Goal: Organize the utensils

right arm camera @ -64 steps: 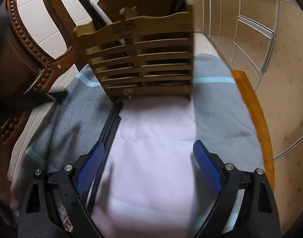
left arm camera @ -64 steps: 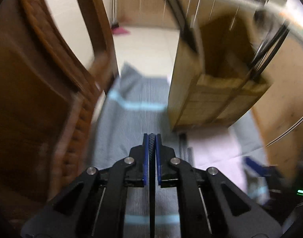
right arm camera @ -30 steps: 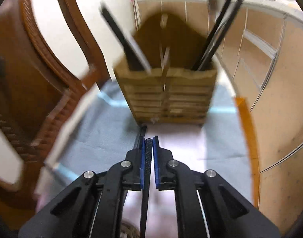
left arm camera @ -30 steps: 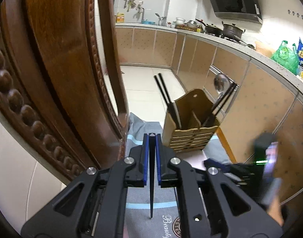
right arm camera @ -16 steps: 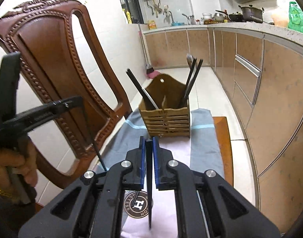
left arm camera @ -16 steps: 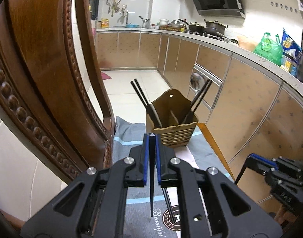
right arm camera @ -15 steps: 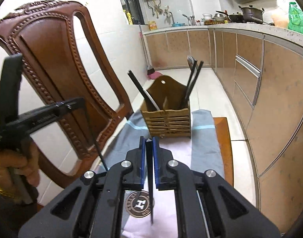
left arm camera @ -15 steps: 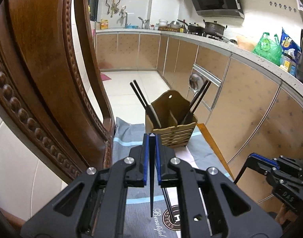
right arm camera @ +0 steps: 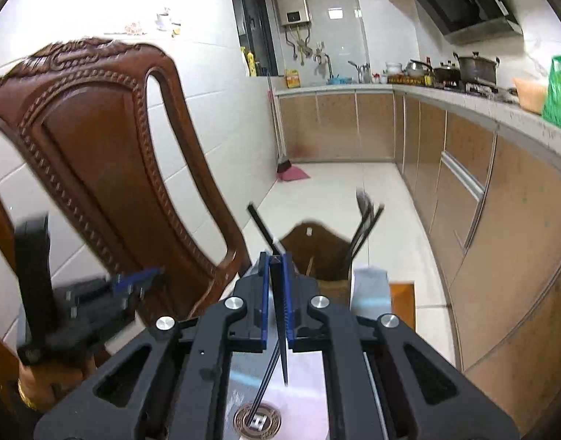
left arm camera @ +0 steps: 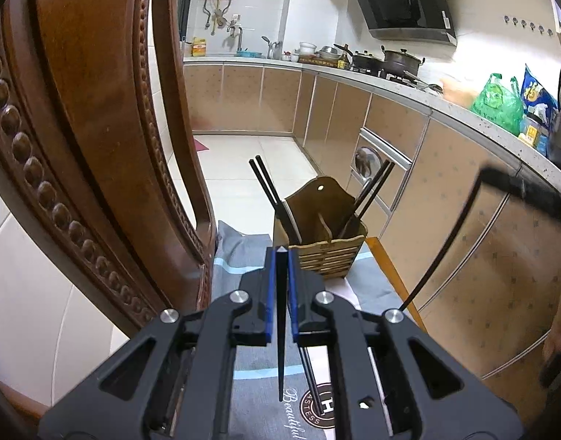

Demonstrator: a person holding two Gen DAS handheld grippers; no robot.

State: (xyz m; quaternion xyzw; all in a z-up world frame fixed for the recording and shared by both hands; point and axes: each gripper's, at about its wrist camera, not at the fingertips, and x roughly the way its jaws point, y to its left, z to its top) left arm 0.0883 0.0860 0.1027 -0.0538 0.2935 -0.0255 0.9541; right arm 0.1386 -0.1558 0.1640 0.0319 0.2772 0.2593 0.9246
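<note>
Each gripper is clamped on one black chopstick: the left gripper (left arm camera: 279,253) and right gripper (right arm camera: 276,258) hold theirs tip-down, probably to drop them into the wooden holder (left arm camera: 326,253) on the cloth (left arm camera: 240,253) ahead, beside the chair (right arm camera: 108,154).

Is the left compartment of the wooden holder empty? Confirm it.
No: in the left wrist view, black chopsticks stand tilted in the left compartment of the wooden holder.

Legible markings I can see

Grey cloth (left arm camera: 243,399): script "Beautiful" beside a round brown emblem (left arm camera: 319,405) with "H"; its ring lettering ends in "ASTESS".
</note>
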